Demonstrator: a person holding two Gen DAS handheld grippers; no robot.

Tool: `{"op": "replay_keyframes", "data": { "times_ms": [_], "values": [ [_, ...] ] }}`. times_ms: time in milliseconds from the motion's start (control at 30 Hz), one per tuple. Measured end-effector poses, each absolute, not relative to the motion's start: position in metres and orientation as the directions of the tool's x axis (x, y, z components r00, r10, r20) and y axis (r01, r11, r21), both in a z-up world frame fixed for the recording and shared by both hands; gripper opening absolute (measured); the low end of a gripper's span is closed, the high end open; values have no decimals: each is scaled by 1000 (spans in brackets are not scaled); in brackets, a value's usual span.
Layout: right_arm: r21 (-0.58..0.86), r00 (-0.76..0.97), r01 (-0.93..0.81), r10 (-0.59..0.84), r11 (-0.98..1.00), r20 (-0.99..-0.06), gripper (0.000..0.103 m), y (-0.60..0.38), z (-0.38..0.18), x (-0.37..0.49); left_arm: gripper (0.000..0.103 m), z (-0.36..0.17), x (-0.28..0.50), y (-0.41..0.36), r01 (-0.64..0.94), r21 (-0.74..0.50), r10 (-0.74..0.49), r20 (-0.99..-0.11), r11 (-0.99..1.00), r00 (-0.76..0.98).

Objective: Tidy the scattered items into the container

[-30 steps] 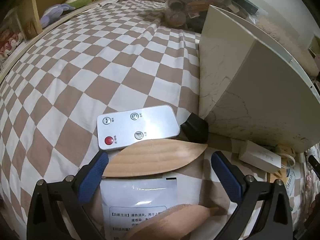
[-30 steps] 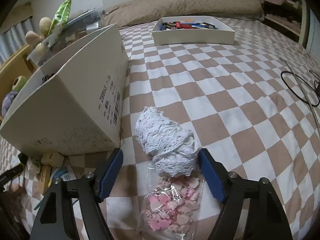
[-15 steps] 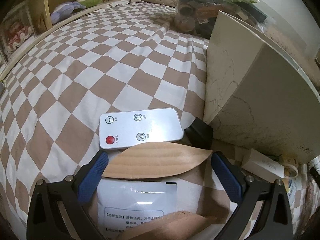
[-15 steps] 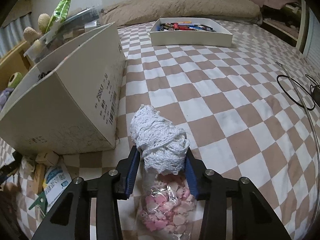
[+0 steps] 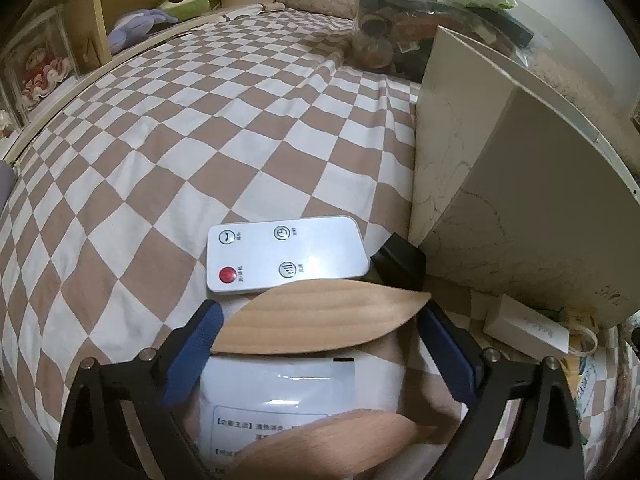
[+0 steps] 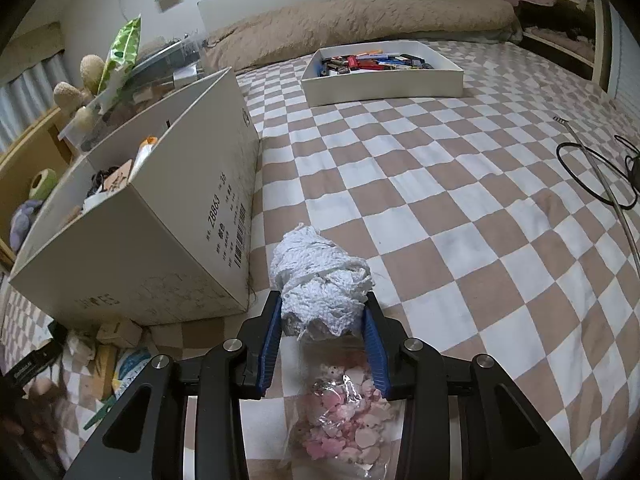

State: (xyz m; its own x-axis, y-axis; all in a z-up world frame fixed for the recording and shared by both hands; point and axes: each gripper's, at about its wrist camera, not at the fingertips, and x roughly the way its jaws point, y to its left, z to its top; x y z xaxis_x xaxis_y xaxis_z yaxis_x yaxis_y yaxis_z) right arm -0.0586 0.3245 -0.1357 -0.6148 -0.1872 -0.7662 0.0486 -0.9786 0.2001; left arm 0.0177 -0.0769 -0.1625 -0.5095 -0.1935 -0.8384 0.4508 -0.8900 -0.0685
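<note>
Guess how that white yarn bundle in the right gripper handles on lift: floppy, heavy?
The white yarn bundle looks soft: it bulges between the right gripper's pads, so it likely compresses. Probably light. Loose strands may sag or snag on the box edge.

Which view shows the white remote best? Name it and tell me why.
The left wrist view. The white remote lies face up on the checked bedspread, all four buttons visible, only its near edge covered by the wooden leaf dish. The right wrist view does not show the remote.
</note>
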Motion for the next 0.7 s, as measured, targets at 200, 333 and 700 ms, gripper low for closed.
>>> {"op": "replay_keyframes", "data": {
  "times_ms": [200, 333, 700],
  "values": [
    [222, -628, 49, -203, -974, -751, 39, 327, -131, -57, 94, -158, 22, -77, 445, -81, -186, -831, -892, -524],
    [238, -637, 52, -215, -970, -740, 39, 328, -128, -56, 90, -153, 27, -78, 442, -99, -178, -821, -892, -542],
    [247, -638, 60, -227, -967, -736, 39, 327, -126, -56, 32, -145, 46, -70, 377, -149, -113, -800, -914, -589]
  ]
}}
